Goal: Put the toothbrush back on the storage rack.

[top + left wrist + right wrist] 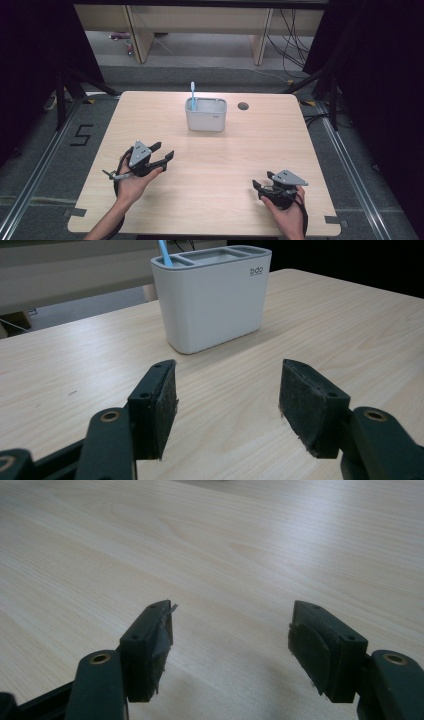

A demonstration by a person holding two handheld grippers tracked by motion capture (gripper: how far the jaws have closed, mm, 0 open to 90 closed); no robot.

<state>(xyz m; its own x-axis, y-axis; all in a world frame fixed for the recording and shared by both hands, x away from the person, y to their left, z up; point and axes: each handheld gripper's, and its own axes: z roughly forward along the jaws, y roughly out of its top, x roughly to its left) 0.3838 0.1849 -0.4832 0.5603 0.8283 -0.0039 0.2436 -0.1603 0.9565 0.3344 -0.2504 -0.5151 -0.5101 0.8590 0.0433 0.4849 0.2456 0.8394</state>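
A light wood-grain counter (210,165) with rounded corners is seen from above. A white rectangular holder (206,114) is set upright near its far edge — a blue toothbrush (193,95) is stood in the holder's left compartment. Just right of the holder, a small round cable hole (243,106) is cut into the surface.

A light wooden worktop (210,170) with rounded corners stands on a grey floor (35,165), with a round cable hole (243,106) near its far edge. Black curtains (30,60) close off both sides. Metal rails (350,170) run along the floor left and right, and a "5" (81,135) is taped beside the left one. Behind stands a beige desk (200,22), with black cables (292,45) trailing under its right end. The light is even and soft.
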